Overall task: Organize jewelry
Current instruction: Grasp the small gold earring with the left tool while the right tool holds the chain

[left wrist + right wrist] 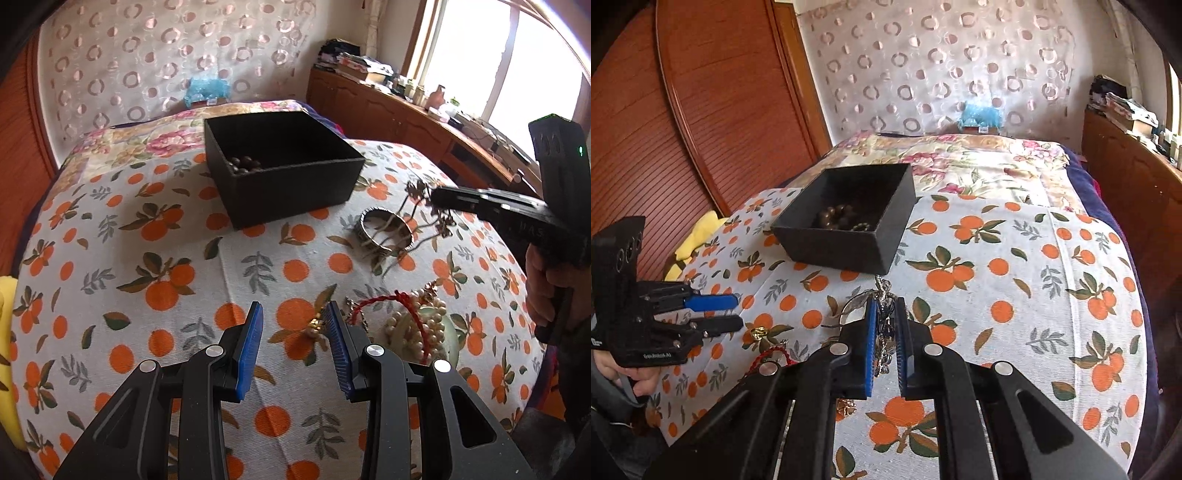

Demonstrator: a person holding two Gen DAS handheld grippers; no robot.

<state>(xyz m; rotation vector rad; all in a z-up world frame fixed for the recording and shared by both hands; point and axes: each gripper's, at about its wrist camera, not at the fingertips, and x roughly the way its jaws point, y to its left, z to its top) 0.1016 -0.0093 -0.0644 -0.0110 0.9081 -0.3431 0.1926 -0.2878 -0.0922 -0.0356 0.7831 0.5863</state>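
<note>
Right tongs (885, 334): nearly closed, blue pads pinching a dark metal chain necklace (884, 325), part of which hangs along the pads and part of which trails below them; in the left wrist view the piece is lifted clear of the cloth, its links dangling above a silver bangle (386, 230). Left tongs (295, 332): partly open, nothing between the pads, poised low over the orange-print cloth (184, 266) on the bed. Just right of the left tongs: a heap comprising a pearl strand (417, 325), a red cord (373, 302) and a small gold piece (316, 323), all lying on the cloth. Farther off: a black open box (846, 221), holding dark wooden beads (836, 214) and a small ring-like item. Key relation: the box lies straight ahead of and beyond the right tongs, its near wall just past the necklace's upper end; the right hand is the nearer carrier, so the likely next move is forward over that wall, with care for the dangling tail. Beyond: floral quilt, patterned curtain, wooden cabinet.
</note>
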